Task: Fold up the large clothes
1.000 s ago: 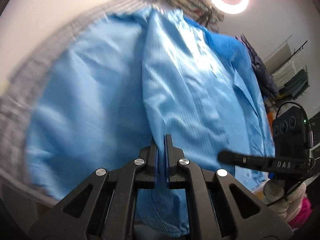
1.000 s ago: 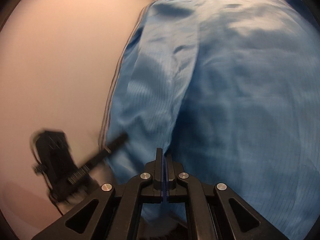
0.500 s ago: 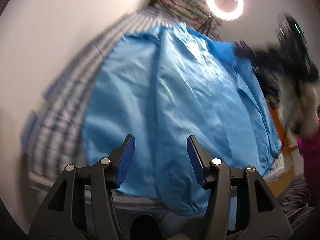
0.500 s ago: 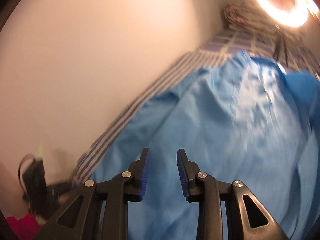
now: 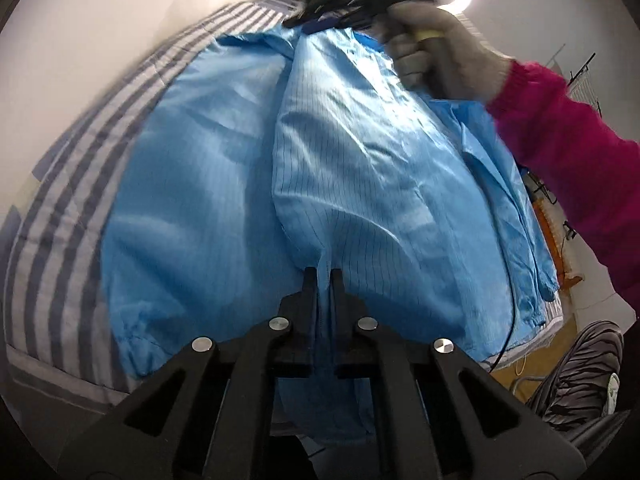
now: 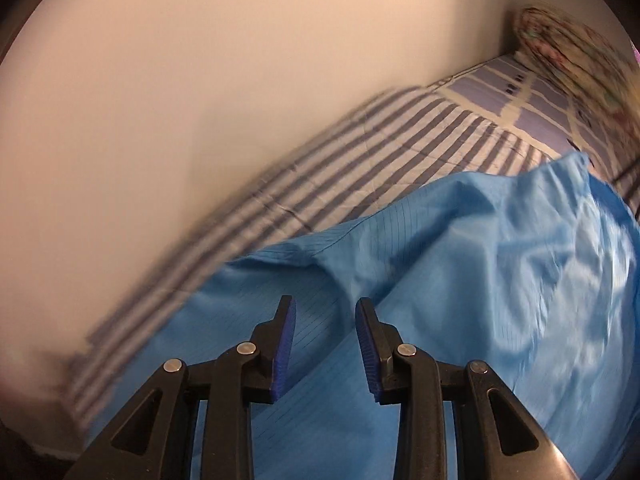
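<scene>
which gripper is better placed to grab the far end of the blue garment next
Right. The right gripper has its jaws apart with nothing pinched and hovers over the blue garment at its far end, by the striped sheet. The left gripper is shut on the near hem.

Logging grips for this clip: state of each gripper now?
Left gripper: shut on the blue garment.
Right gripper: open, nothing between its pads, over the blue garment.
</scene>
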A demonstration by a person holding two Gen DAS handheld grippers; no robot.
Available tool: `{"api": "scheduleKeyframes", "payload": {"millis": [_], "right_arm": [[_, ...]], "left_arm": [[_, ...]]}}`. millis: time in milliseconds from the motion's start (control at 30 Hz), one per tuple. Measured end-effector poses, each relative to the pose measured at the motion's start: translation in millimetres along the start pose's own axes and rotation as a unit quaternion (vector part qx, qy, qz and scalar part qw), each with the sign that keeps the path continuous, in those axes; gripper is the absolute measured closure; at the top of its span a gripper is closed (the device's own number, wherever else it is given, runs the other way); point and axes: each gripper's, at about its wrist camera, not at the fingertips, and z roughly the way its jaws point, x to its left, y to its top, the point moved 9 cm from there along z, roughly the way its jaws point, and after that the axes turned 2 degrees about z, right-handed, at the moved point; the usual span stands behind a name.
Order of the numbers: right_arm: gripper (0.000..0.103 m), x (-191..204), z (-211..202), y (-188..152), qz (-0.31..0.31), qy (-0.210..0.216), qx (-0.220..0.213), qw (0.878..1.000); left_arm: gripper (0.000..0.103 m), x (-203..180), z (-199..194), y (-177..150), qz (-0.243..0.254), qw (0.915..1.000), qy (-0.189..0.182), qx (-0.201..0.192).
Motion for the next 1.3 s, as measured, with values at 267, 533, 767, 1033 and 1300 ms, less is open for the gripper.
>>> {"api": "scheduleKeyframes", "payload": {"millis": [267, 533, 767, 1033, 1300], "right_arm": [[0.103, -12.6, 27.2, 22.3, 0.005, -0.006, 0.009, 1.000], [0.101, -4.6, 16.9, 103.1, 0.047, 0.017, -0.077, 0.996], [0.075, -3.8, 28.8, 91.1, 0.043, 0.020, -0.034, 0.998], [0.069, 27.9, 13.5, 55.4, 0.014, 0.041, 0.012, 0.999], [0.076, 47.0, 54.2, 44.3, 0.011, -0.014, 0.050, 0.999]], "left_arm": [[0.102, 19.2, -18.1, 14.9, -0.006, 0.9995, 0.016, -0.027], [0.102, 50.6, -44.2, 23.2, 0.031, 0.9850, 0.158, -0.062], [0.098, 62.3, -35.8, 9.9, 0.004, 0.9869, 0.155, -0.045], [0.061, 72.9, -40.5, -1.7, -0.059, 0.9926, 0.098, -0.040], [0.092, 32.3, -40.1, -4.3, -0.008, 0.9980, 0.053, -0.033]]}}
